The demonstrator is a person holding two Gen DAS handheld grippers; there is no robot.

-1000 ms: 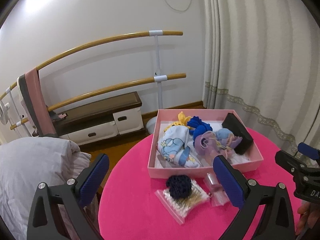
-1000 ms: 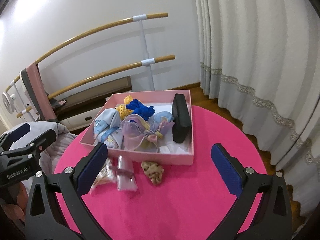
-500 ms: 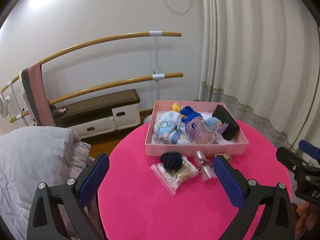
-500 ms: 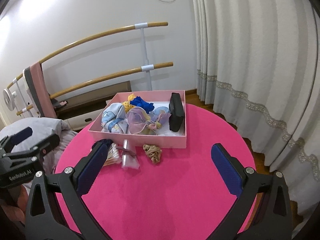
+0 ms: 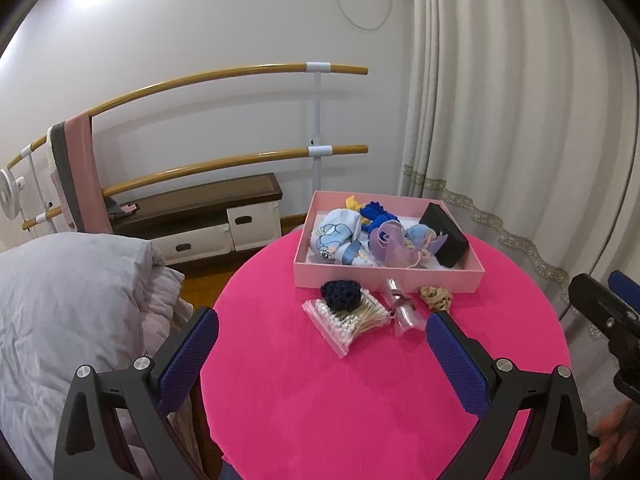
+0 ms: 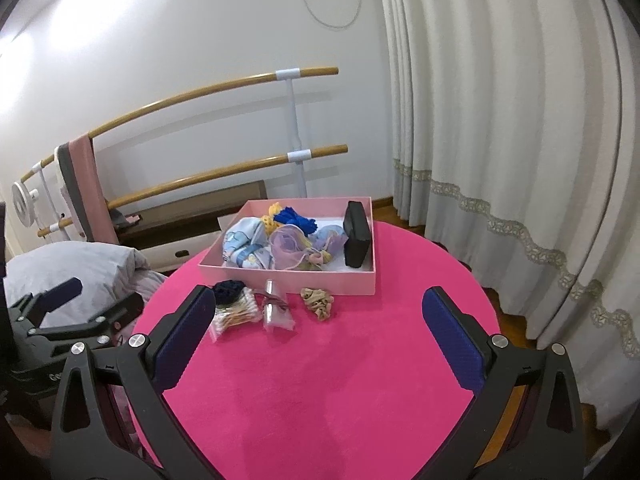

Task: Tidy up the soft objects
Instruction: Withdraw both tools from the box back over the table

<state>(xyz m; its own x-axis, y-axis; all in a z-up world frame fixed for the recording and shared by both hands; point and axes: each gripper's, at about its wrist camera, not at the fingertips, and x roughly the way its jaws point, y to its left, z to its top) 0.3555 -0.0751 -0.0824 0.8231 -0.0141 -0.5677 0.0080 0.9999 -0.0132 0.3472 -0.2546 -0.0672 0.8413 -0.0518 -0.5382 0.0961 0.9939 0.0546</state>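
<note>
A pink box at the far side of the round pink table holds several soft cloth items and a black case. In front of it lie a dark blue scrunchie on a bag of cotton swabs, a clear plastic pouch and a beige scrunchie. My left gripper is open and empty, held back above the near half of the table. My right gripper is open and empty, likewise back from the items.
A grey duvet lies left of the table. Wooden ballet bars and a low cabinet stand along the back wall. White curtains hang to the right.
Both grippers have pulled back and up from the box, so the box and loose items look smaller and farther away. Both stay open and empty.
</note>
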